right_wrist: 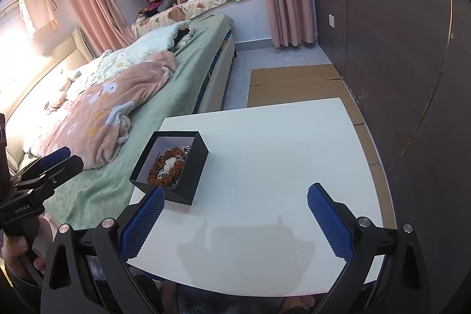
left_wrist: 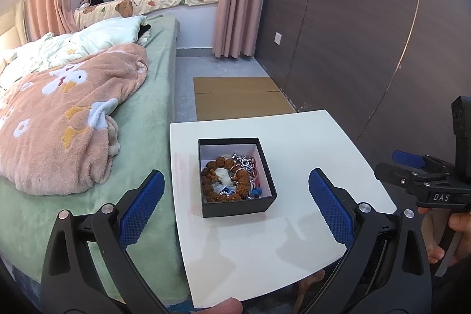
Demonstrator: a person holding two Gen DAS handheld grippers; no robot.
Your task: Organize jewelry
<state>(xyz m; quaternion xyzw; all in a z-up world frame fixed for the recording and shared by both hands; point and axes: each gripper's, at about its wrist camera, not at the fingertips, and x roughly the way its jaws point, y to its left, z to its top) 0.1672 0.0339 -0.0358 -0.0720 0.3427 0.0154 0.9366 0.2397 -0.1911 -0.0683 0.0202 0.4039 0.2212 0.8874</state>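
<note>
A black open box [left_wrist: 212, 208] with a white lining stands on the white table [left_wrist: 294, 225]. Inside lie a brown bead bracelet [left_wrist: 219, 167], silver chains [left_wrist: 245, 161] and small blue pieces. My left gripper [left_wrist: 235, 208] is open, hovering near the table's front edge with the box between its blue pads. In the right wrist view the box [right_wrist: 188, 181] sits at the table's left side [right_wrist: 265, 167]. My right gripper [right_wrist: 235, 219] is open and empty, to the right of the box; its left pad [right_wrist: 144, 221] overlaps the box's near corner.
A bed [left_wrist: 88, 108] with a green sheet and pink blanket borders the table's left. Flat cardboard [left_wrist: 238, 96] lies on the floor beyond the table. A dark wood-panel wall [left_wrist: 353, 34] runs along the right. The right gripper shows in the left view [left_wrist: 426, 175].
</note>
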